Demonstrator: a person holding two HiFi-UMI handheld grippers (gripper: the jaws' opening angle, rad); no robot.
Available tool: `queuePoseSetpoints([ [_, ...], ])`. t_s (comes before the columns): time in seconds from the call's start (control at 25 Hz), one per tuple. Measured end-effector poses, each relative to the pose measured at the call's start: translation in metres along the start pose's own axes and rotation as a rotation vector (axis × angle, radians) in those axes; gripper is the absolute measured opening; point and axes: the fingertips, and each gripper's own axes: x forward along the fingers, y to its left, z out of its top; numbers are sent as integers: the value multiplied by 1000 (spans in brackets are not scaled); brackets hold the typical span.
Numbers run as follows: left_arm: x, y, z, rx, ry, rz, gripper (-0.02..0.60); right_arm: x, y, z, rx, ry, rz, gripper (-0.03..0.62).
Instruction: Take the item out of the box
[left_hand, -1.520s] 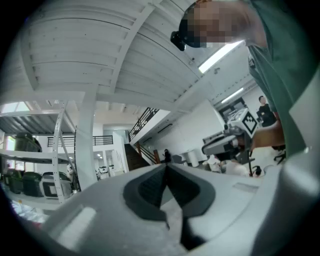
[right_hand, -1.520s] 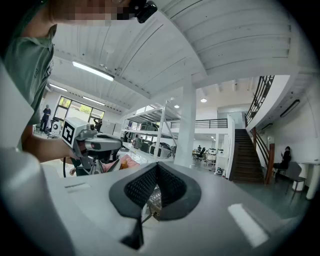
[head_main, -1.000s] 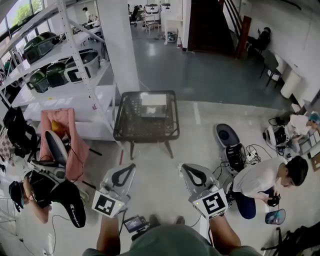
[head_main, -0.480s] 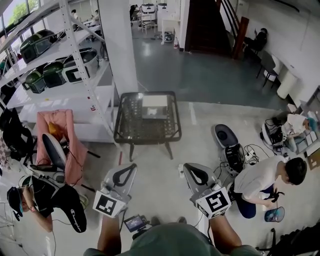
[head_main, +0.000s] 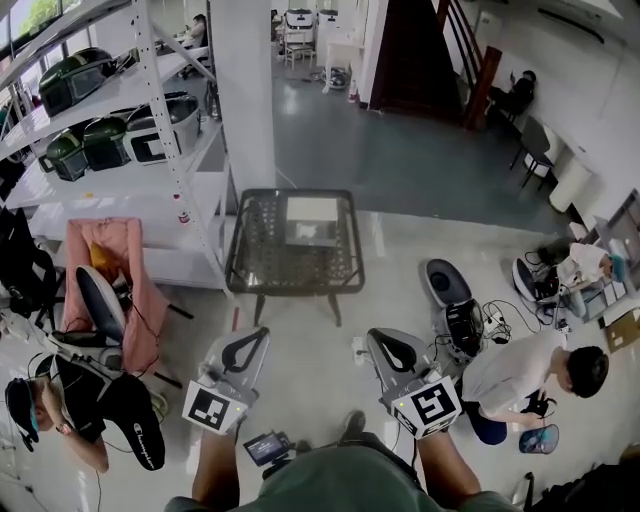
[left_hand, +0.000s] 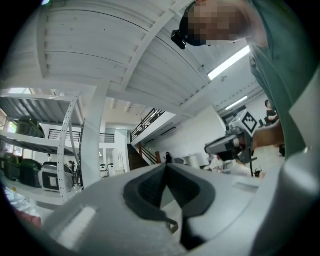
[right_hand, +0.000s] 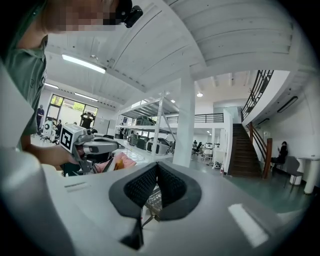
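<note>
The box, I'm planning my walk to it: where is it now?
In the head view, the white box sits on the far half of the dark mesh table, mid-frame, just right of the shelving rack.

White script on the black fabric (head_main: 138, 432), lower left, seems to read "Champion". The cubes on the left gripper (head_main: 262, 334) and the right gripper (head_main: 372, 336) bear black-and-white square marker patterns.

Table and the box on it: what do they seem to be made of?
Table: looks like dark metal with thin legs and a mesh or woven top; a fine grid pattern shows across it. Box: white, matte, flat-sided; possibly cardboard or foam, too small to tell.
</note>
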Motion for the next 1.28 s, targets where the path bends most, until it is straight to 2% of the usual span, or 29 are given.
queuePoseSetpoints([
  [0.24,44,20,-21,12,24,28,2,35,-42,-19,24,-9,42,6],
  [0.56,135,31,-40,30,102,67,3,71,-138,-39,53,-31,103,6],
  [0.8,201,34,-55,27,126,97,2,93,-205,-57,67,-39,157,6],
  [0.92,232,37,-56,51,137,109,3,101,-234,-60,73,-54,181,8],
  [1.28,284,67,-66,57,159,84,2,137,-275,-70,105,-47,178,8],
])
